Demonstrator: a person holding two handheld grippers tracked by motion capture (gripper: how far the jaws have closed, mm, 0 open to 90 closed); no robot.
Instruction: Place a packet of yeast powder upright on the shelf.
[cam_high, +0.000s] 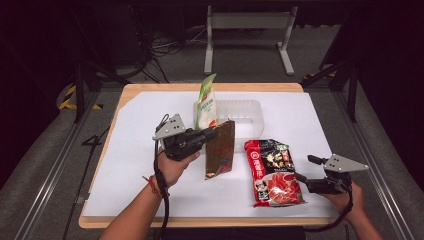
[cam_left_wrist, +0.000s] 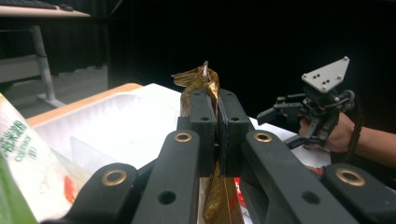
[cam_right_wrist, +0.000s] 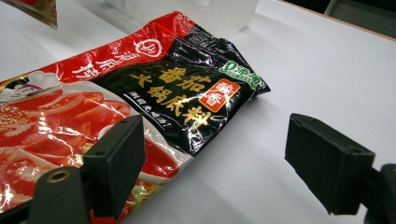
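The red-and-black sauce packet (cam_right_wrist: 140, 93) reads "番茄火锅底料" (with "0添加" on a green badge).

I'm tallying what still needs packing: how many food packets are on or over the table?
3. A green-and-white packet stands in the clear bin; a brown-gold packet hangs pinched in the left gripper; a red-and-black packet lies flat near the right gripper. The bin may hide more.

You're in a lab: black curtains, floor cables (cam_high: 165, 47), aluminium framing (cam_high: 50, 170) flank the table (cam_high: 150, 91) under your grippers.
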